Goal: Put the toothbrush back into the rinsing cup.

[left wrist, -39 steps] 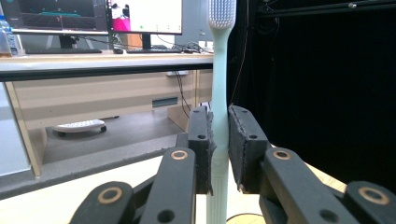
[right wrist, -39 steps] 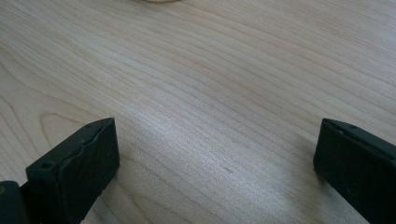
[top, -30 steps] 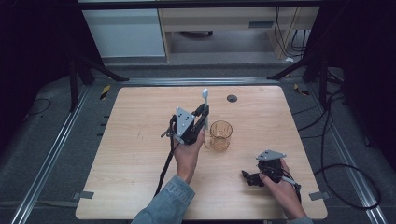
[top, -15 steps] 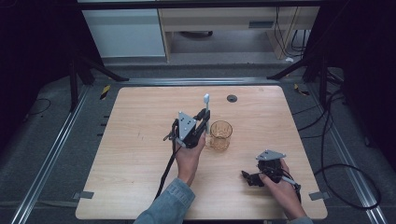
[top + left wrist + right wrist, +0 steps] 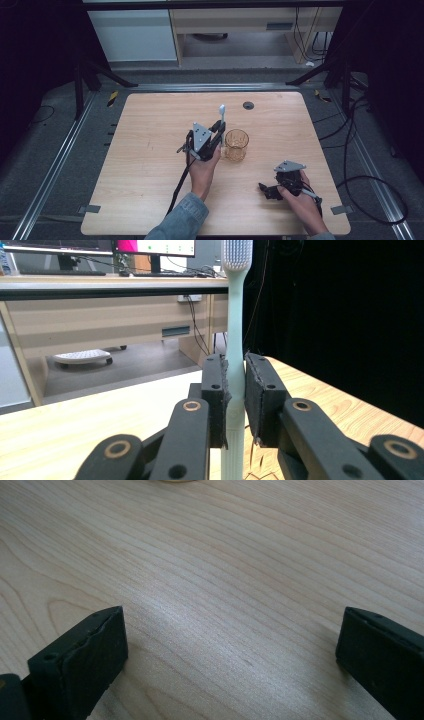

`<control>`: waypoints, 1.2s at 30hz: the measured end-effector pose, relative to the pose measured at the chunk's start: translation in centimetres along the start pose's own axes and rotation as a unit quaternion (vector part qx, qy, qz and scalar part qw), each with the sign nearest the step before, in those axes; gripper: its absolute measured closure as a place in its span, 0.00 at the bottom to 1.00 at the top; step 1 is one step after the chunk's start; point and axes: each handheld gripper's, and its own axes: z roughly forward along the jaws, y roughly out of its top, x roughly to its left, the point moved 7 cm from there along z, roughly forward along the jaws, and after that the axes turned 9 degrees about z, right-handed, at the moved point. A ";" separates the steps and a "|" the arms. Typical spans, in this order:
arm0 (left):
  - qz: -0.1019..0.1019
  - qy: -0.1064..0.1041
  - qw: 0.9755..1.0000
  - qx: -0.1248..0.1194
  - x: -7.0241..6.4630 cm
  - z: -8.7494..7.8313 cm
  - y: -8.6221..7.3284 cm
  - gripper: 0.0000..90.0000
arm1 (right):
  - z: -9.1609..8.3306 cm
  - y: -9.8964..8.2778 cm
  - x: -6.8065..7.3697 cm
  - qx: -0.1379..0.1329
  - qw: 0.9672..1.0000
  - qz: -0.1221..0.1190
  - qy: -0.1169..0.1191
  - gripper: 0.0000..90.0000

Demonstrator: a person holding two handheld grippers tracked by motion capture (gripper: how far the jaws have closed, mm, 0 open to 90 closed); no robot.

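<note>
A pale toothbrush [image 5: 234,340] stands upright between the pads of my left gripper [image 5: 235,400], which is shut on its handle; the bristle head is at the top. In the high view the left gripper [image 5: 216,131] hangs over the table's middle, just left of a clear amber glass cup [image 5: 236,144], with the toothbrush [image 5: 221,114] rising from it. My right gripper [image 5: 265,190] rests low near the front right of the table, jaws wide apart. In the right gripper view its two pads [image 5: 90,650] stand far apart over bare wood, nothing between them.
The wooden table [image 5: 150,165] has a small dark round hole cover [image 5: 248,105] near its far edge. Beyond it stand a white cabinet [image 5: 135,35] and a low shelf. Cables [image 5: 360,175] lie on the floor at the right.
The left gripper with the toothbrush has sunk a little beside the cup. The right gripper has kept still.
</note>
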 end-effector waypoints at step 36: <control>0.005 -0.005 1.000 0.028 -0.2 -1.1 -3.4 0.87 | 0.0 0.0 0.0 0.000 1.000 -0.002 0.000 0.01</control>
